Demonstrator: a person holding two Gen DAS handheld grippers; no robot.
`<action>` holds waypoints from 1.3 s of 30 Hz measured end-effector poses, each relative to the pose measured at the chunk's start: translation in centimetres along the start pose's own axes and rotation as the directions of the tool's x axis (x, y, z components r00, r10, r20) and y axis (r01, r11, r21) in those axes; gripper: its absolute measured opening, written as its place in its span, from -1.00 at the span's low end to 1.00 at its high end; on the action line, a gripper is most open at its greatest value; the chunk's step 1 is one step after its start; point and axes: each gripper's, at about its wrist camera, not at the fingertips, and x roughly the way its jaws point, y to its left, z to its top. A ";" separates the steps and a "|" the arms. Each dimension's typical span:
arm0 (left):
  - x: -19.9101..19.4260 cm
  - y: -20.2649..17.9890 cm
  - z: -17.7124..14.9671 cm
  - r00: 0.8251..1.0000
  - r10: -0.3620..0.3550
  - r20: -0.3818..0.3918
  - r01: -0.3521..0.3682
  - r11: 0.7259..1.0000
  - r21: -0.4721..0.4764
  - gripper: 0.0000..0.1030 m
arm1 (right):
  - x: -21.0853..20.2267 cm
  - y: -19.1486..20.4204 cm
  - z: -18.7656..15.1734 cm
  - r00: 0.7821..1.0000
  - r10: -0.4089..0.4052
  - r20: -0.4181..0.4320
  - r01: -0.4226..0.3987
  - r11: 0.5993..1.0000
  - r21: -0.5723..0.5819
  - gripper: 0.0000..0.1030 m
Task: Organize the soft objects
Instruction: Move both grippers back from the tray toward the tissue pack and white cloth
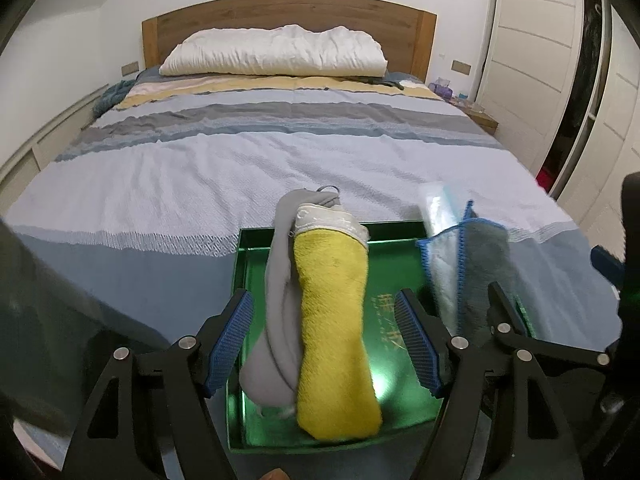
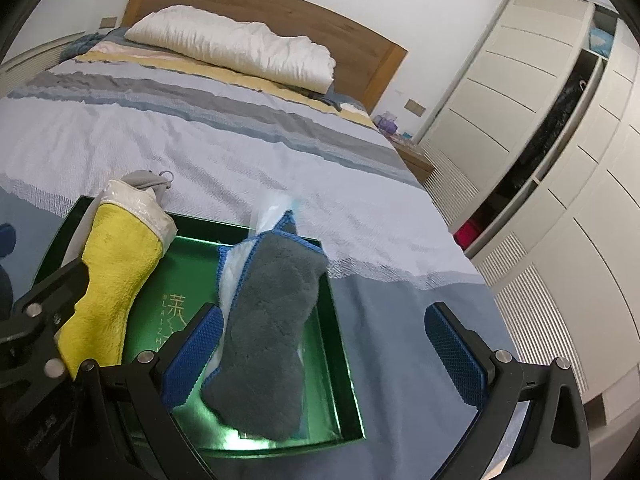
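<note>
A shiny green tray (image 1: 256, 248) (image 2: 336, 320) lies on the bed near its foot. In it lie a yellow cloth (image 1: 336, 320) (image 2: 116, 276) beside a grey cloth (image 1: 280, 312), and a grey-and-white cloth with blue trim (image 1: 476, 264) (image 2: 272, 320) at the tray's right side. My left gripper (image 1: 324, 344) is open, its blue pads either side of the yellow and grey cloths, not touching. My right gripper (image 2: 324, 356) is open, its left pad (image 2: 192, 360) against the blue-trimmed cloth.
The striped bedspread (image 1: 240, 160) (image 2: 200, 128) stretches to a white pillow (image 1: 276, 52) (image 2: 240, 44) and wooden headboard. A nightstand (image 1: 480, 116) with small items and white wardrobe doors (image 2: 560, 240) stand on the right.
</note>
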 end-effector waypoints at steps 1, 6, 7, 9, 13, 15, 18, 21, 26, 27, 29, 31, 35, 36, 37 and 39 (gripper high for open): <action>-0.4 0.1 -0.1 1.000 -0.008 -0.001 0.008 1.000 -0.011 0.31 | -0.2 -0.2 -0.1 1.000 -0.003 0.000 0.003 1.000 0.007 0.99; -2.8 0.6 -1.1 0.998 -0.065 -0.026 0.063 0.996 -0.070 0.31 | -1.7 -1.3 -1.0 1.000 -0.027 -0.017 0.027 0.999 0.034 0.99; -3.4 0.8 -1.4 0.996 -0.085 -0.038 0.081 0.993 -0.083 0.31 | -2.1 -1.7 -1.3 0.999 -0.031 -0.029 0.032 0.998 0.048 0.99; -4.6 1.0 -2.1 0.990 -0.127 -0.060 0.120 0.987 -0.102 0.31 | -2.9 -2.3 -1.9 0.998 -0.034 -0.048 0.037 0.997 0.072 0.99; -8.1 2.0 -4.1 0.976 -0.202 -0.083 0.193 0.976 -0.098 0.31 | -5.7 -3.0 -3.6 0.997 -0.030 -0.073 0.039 0.992 0.119 0.99; -9.9 2.8 -5.3 0.971 -0.222 -0.089 0.215 0.973 -0.080 0.31 | -7.9 -3.1 -4.8 0.996 -0.024 -0.082 0.035 0.990 0.137 0.99; -12.5 4.7 -7.2 0.963 -0.242 -0.120 0.237 0.970 -0.060 0.31 | -11.3 -2.8 -6.5 0.995 -0.005 -0.096 0.021 0.986 0.168 0.99; -14.7 7.3 -8.6 0.959 -0.242 -0.144 0.237 0.970 -0.055 0.31 | -15.1 -1.8 -7.7 0.994 0.024 -0.109 -0.002 0.979 0.203 0.99; -18.5 12.0 -10.0 0.965 -0.220 -0.140 0.217 0.976 -0.035 0.31 | -21.5 1.6 -9.3 0.988 0.091 -0.121 -0.063 0.973 0.224 0.99; -19.2 12.9 -10.4 0.969 -0.210 -0.131 0.209 0.978 -0.023 0.31 | -22.9 2.6 -9.4 0.986 0.109 -0.123 -0.079 0.971 0.225 0.99; -20.8 15.0 -10.9 0.975 -0.192 -0.115 0.193 0.981 0.001 0.31 | -25.6 4.3 -9.4 0.982 0.144 -0.120 -0.115 0.968 0.222 0.99; -22.1 17.1 -11.4 0.981 -0.163 -0.103 0.166 0.986 0.019 0.31 | -27.7 5.7 -9.2 0.977 0.180 -0.117 -0.151 0.964 0.221 0.99; -23.9 21.6 -12.3 0.991 -0.097 -0.089 0.101 0.994 0.037 0.31 | -32.0 8.6 -8.5 0.964 0.247 -0.100 -0.223 0.952 0.209 0.99; -24.2 23.1 -12.5 0.993 -0.076 -0.092 0.080 0.996 0.034 0.31 | -32.9 8.9 -8.5 0.961 0.259 -0.095 -0.236 0.950 0.205 0.99; -24.5 24.3 -12.6 0.994 -0.060 -0.094 0.063 0.997 0.032 0.31 | -33.7 9.3 -8.5 0.958 0.270 -0.092 -0.248 0.947 0.202 0.99; -24.9 26.4 -12.9 0.995 -0.027 -0.093 0.030 0.999 0.027 0.31 | -35.5 10.8 -8.2 0.949 0.302 -0.087 -0.281 0.940 0.195 0.99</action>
